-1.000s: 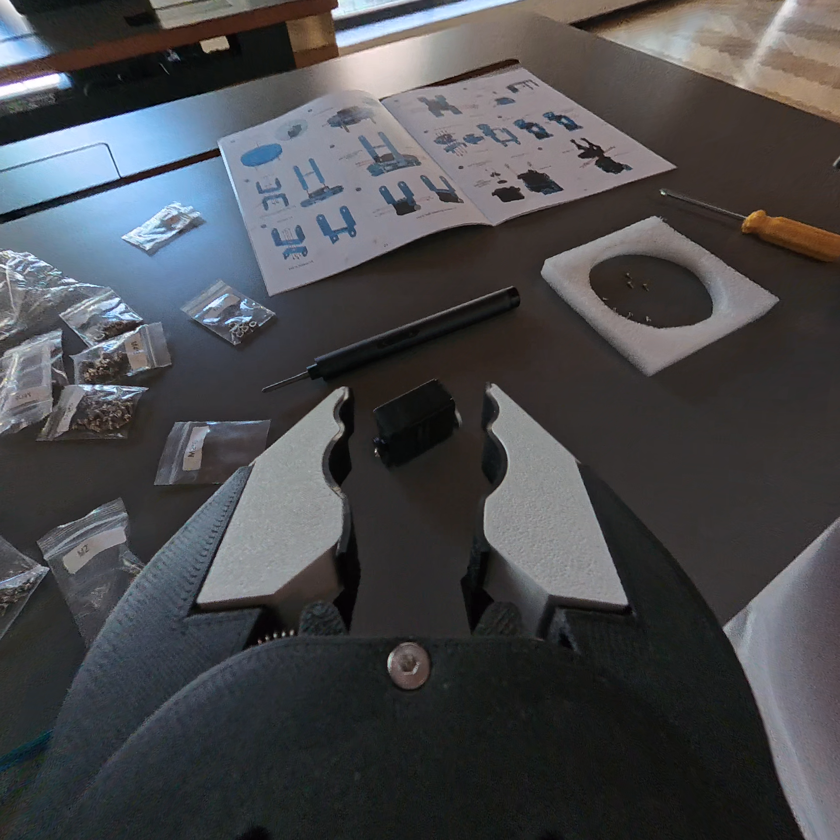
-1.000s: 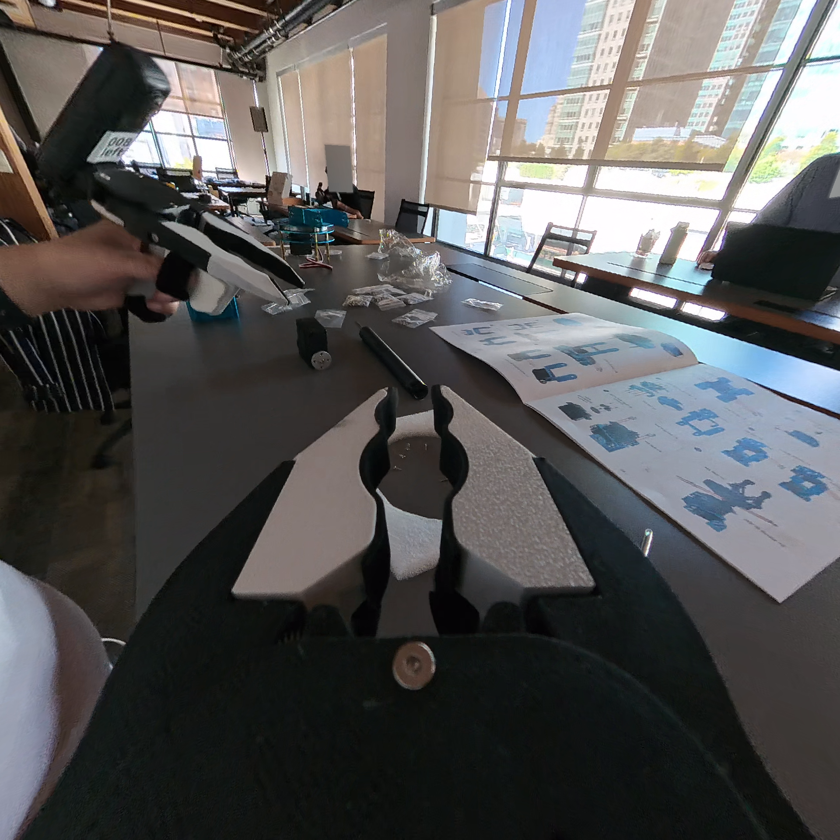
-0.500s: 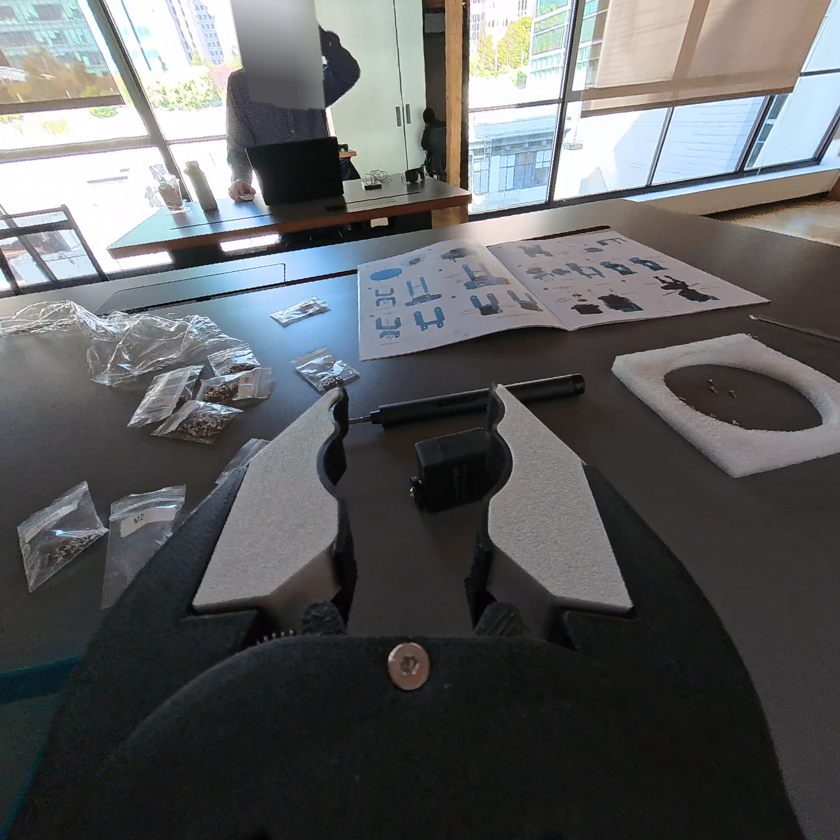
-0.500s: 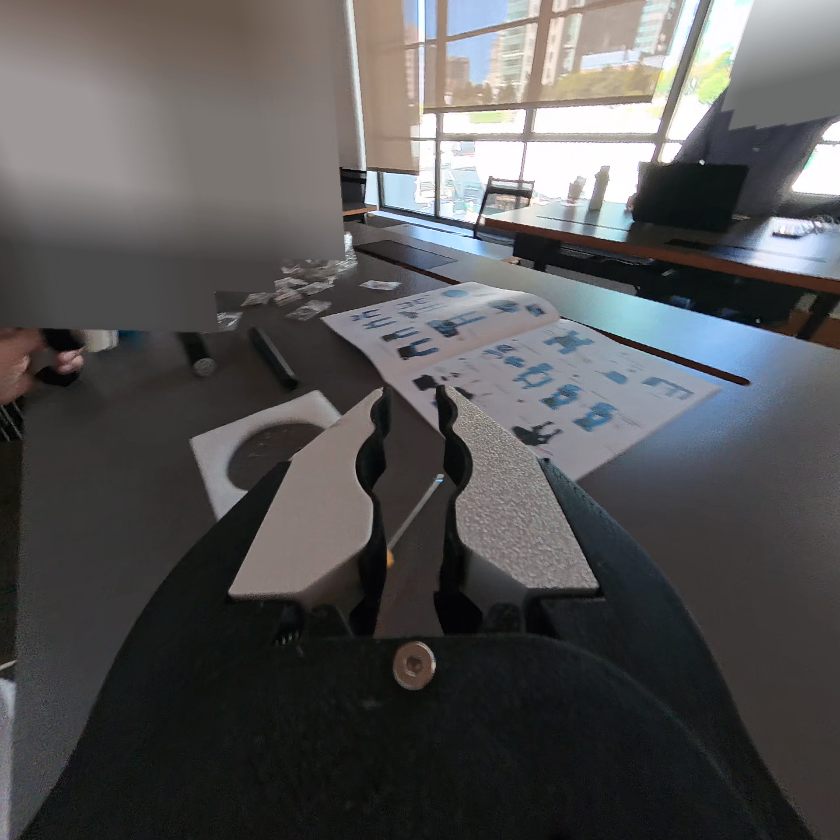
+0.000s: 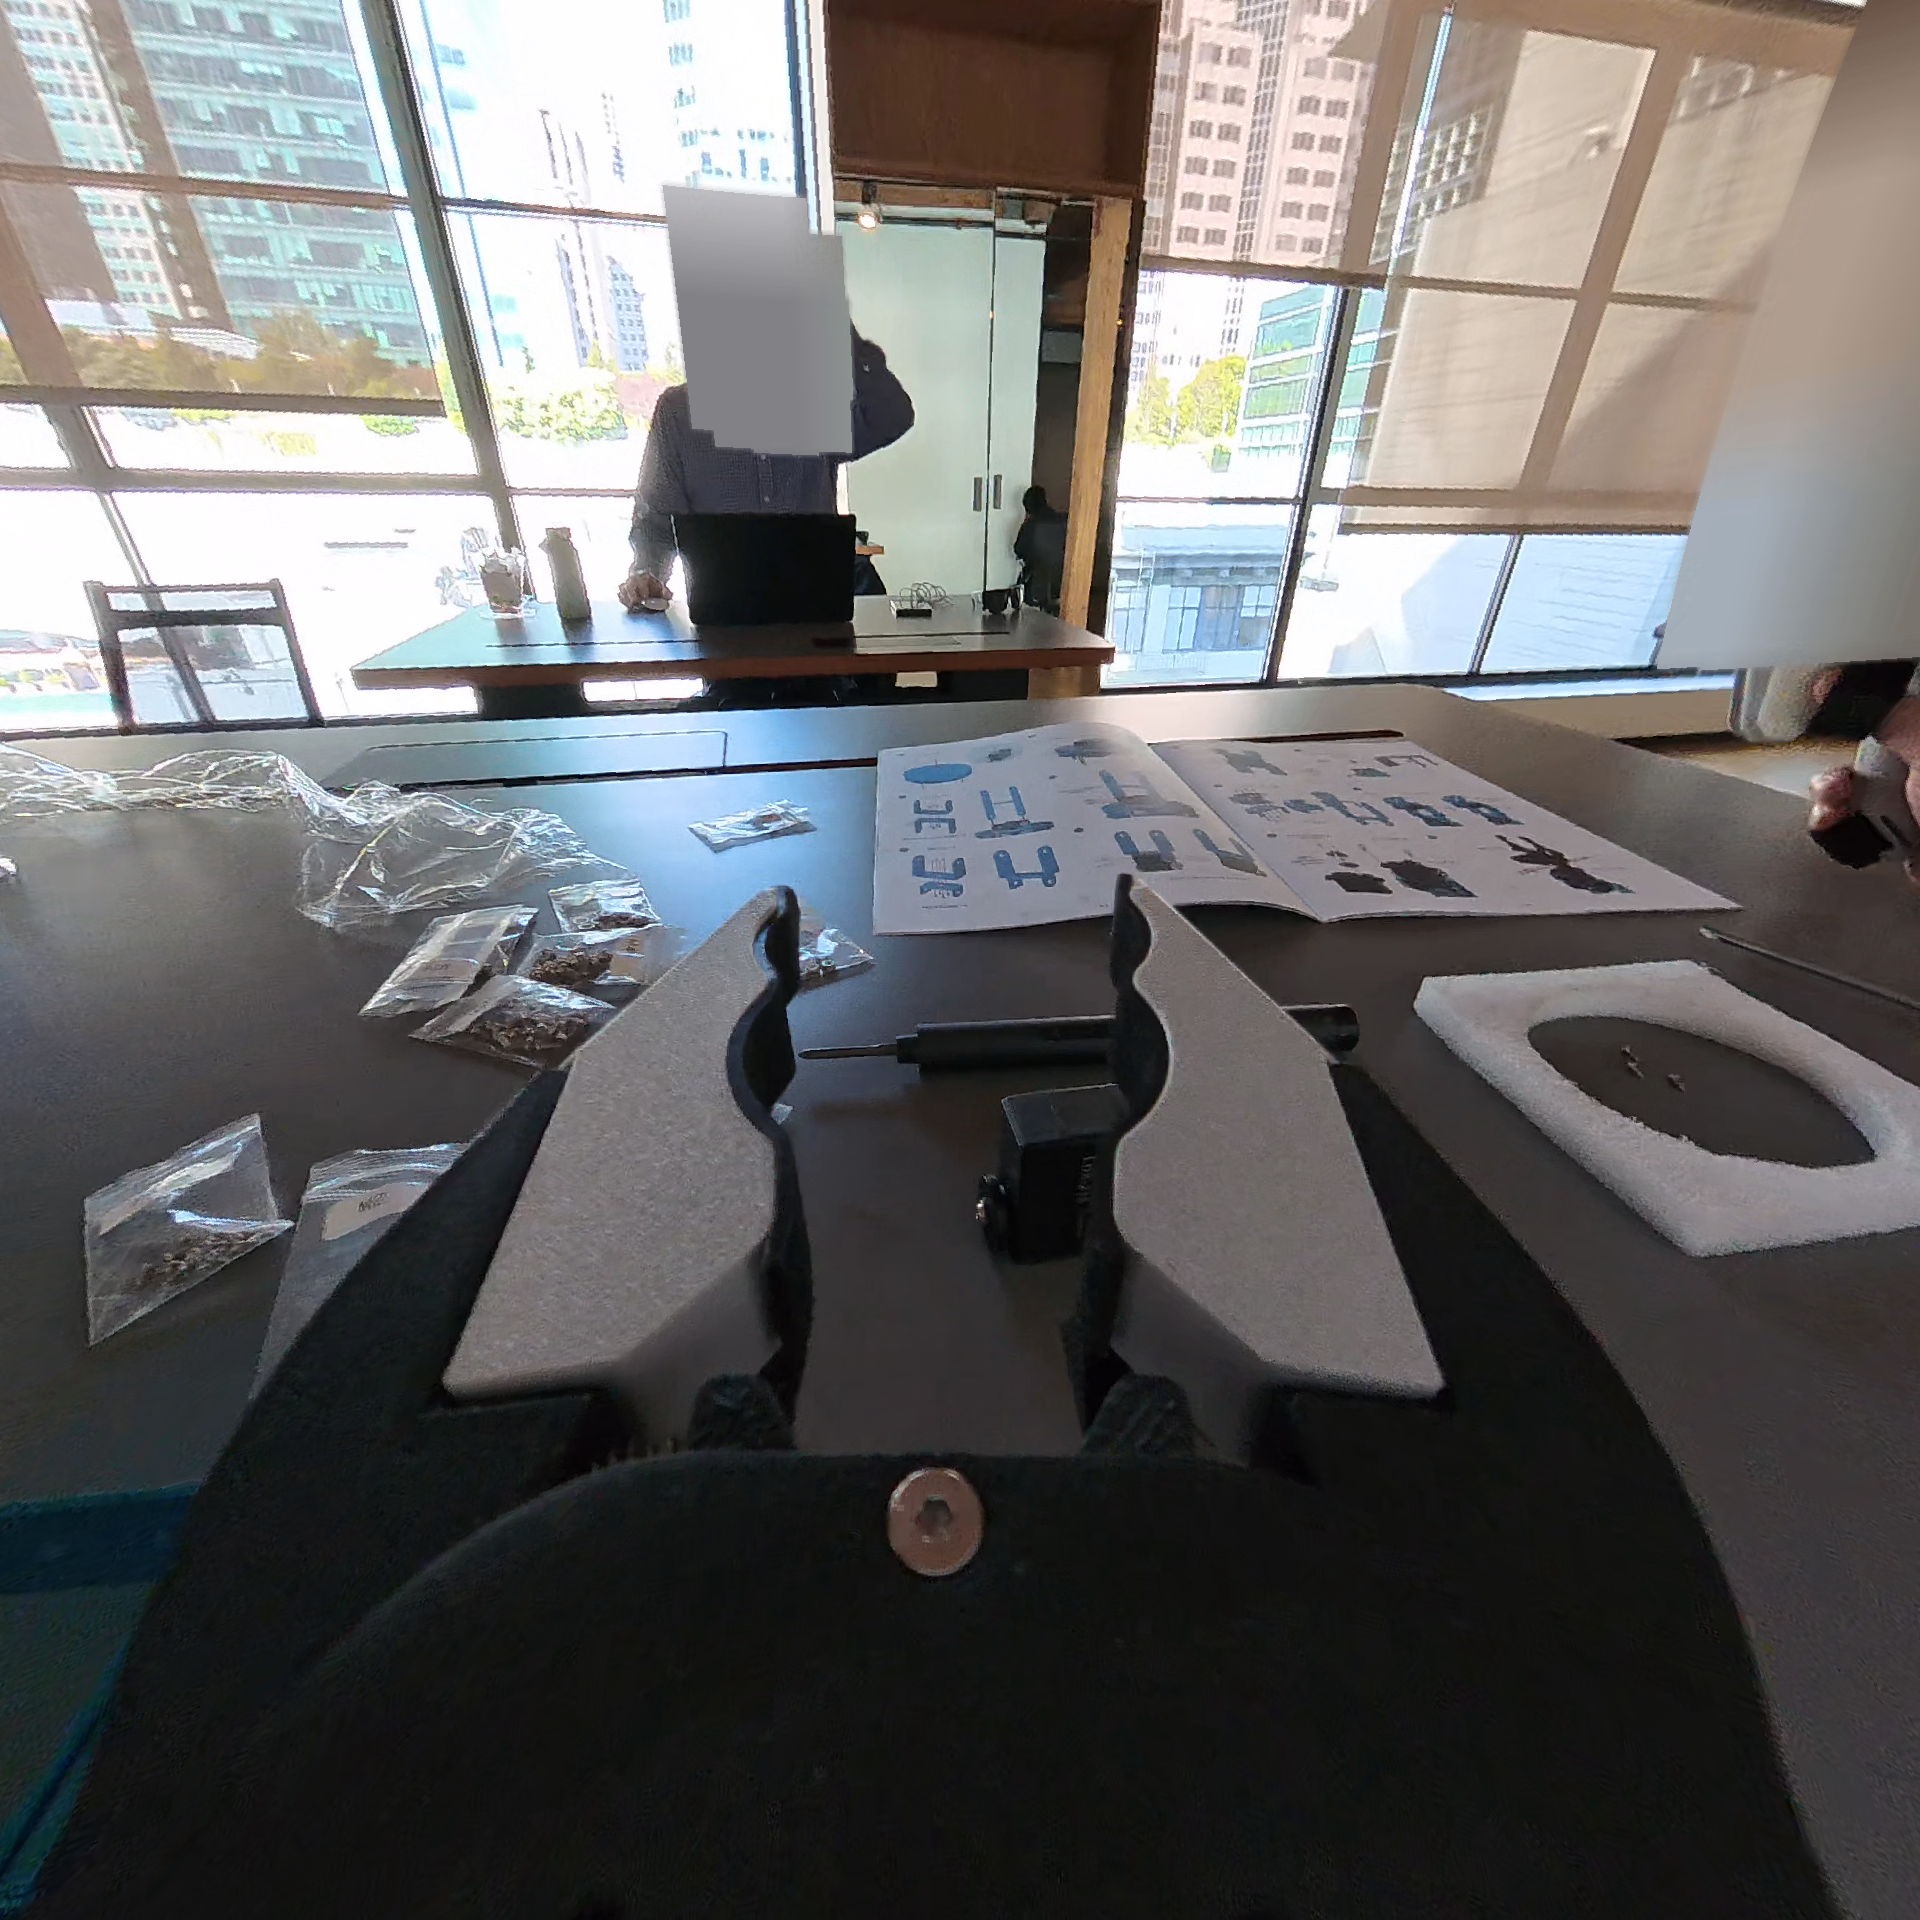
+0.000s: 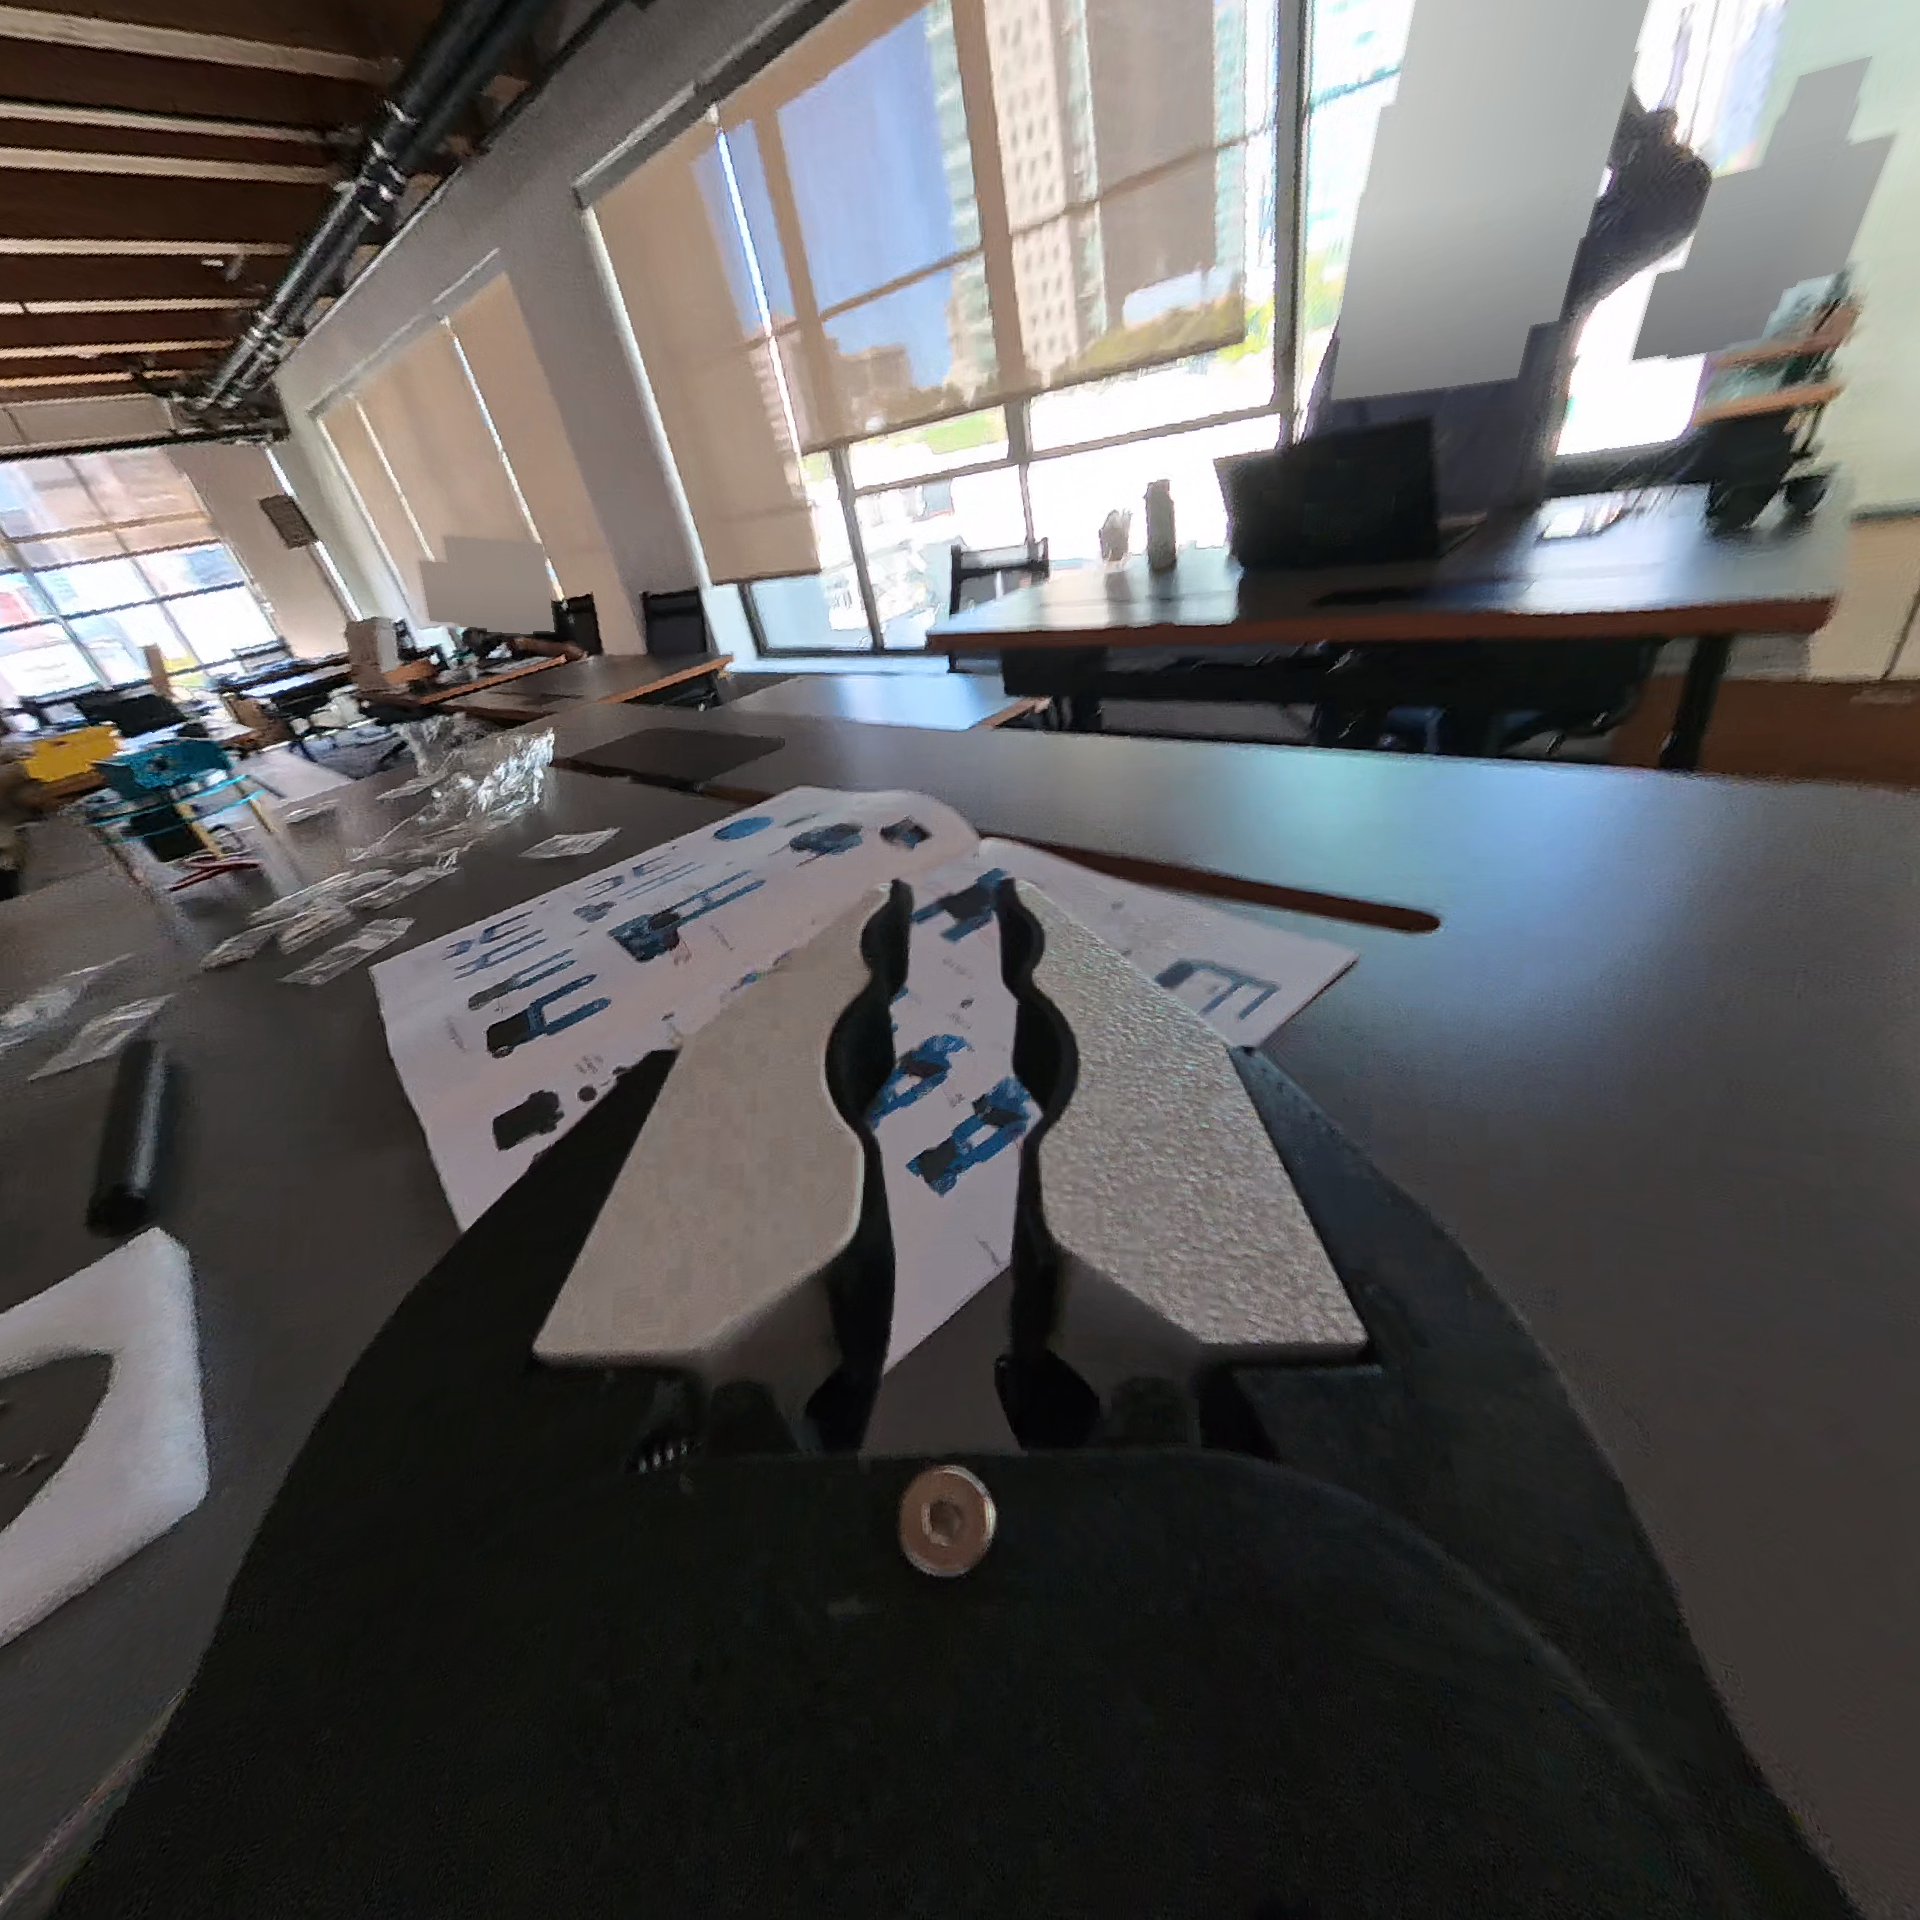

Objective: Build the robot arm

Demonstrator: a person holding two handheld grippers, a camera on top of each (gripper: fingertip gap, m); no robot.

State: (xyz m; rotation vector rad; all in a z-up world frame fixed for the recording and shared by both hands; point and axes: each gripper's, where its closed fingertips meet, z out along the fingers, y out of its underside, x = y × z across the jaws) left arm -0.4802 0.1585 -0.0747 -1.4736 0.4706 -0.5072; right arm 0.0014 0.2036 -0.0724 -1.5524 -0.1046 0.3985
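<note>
left gripper (image 5: 951, 935) jaws spread wide w/ black servo block (image 5: 1049, 1169) by right finger; right gripper (image 6: 954, 904) jaws nearly together, nothing pinched, over booklet (image 6: 644, 956) on desk (image 6: 1558, 987)

Between my left gripper (image 5: 951, 914) fingers, hard against the right one, sits a small block (image 5: 1049, 1164) on the table (image 5: 1558, 1382), with a pen-shaped driver (image 5: 1039, 1039) lying crosswise just beyond it. Off to the left lie the little bags (image 5: 499, 997), ahead and right the open booklet (image 5: 1247, 831), and further right the foam frame (image 5: 1683, 1091). My right gripper (image 6: 954, 899) has that booklet (image 6: 644, 966) under its fingers and the foam frame (image 6: 94, 1392) at its left.
</note>
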